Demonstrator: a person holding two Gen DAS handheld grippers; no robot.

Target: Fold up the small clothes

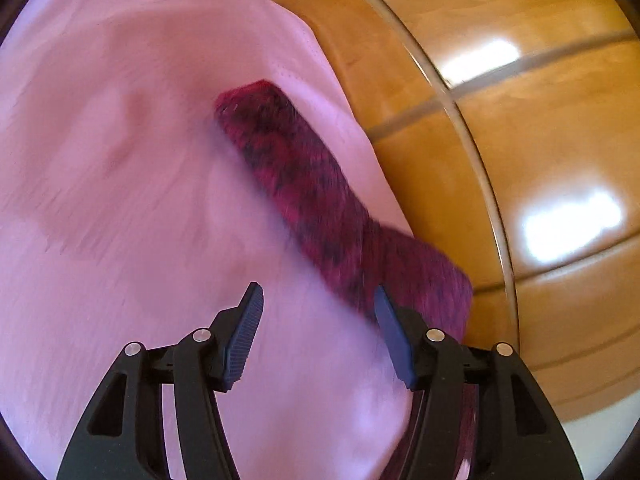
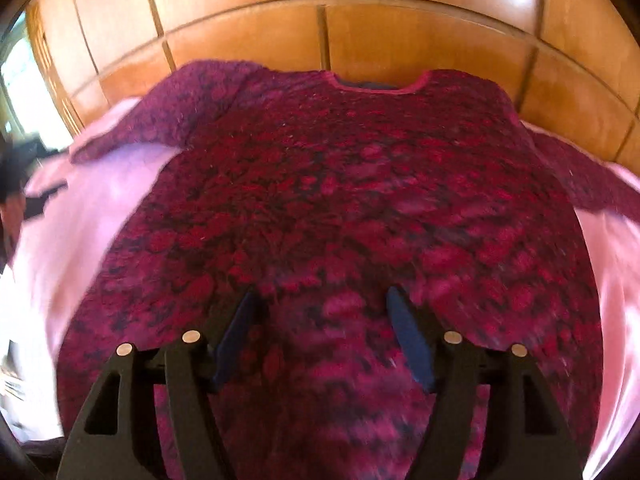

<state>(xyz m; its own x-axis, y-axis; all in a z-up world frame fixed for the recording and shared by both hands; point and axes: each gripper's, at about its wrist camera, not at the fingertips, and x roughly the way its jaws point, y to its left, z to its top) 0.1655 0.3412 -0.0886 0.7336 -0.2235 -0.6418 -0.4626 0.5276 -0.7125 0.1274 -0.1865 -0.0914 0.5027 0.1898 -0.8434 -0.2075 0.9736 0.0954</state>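
Note:
A fuzzy red-and-black sweater (image 2: 340,200) lies spread flat on a pink sheet (image 2: 100,208), neckline away from me, one sleeve stretched out to each side. My right gripper (image 2: 320,304) hovers over its lower body, open, with nothing between the fingers. In the left wrist view one sleeve (image 1: 304,184) runs diagonally across the pink sheet (image 1: 120,160) toward the lower right. My left gripper (image 1: 318,300) is open just above the sheet beside that sleeve; its right finger (image 1: 394,336) overlaps the sleeve's wide end, and no fabric is pinched.
Glossy wooden panelled doors (image 2: 360,20) stand right behind the bed, past the sweater's neckline. In the left wrist view the same wood (image 1: 520,120) fills the right side beyond the sheet's edge. A dark shape (image 2: 16,176) shows at the far left edge.

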